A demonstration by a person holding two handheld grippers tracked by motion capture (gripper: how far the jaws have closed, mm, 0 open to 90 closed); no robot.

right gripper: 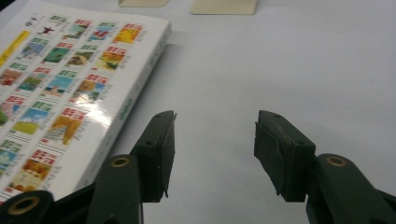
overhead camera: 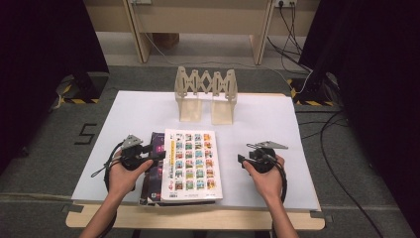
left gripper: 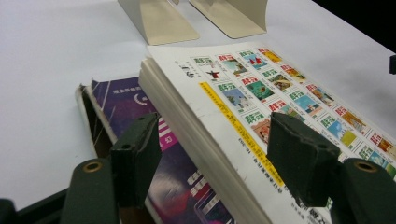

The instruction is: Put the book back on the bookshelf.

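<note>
White sheeting covers the desk (overhead camera: 124, 114), with dark curtains on both sides and grey floor around it. At about eight o'clock on the desk, the left gripper (overhead camera: 157, 155) points toward three o'clock, its jaws standing wide around the edge of the white book (overhead camera: 191, 164); one jaw is over the cover, the other beside the page edges above the purple book (overhead camera: 154, 171), and neither pad presses. The white book lies flat at six o'clock, partly on top of the purple one. At twelve o'clock stands a wooden book rack (overhead camera: 206, 95). At four o'clock, the right gripper (overhead camera: 241, 161) hangs wide open over bare desk, holding nothing, near the white book's right edge.
</note>
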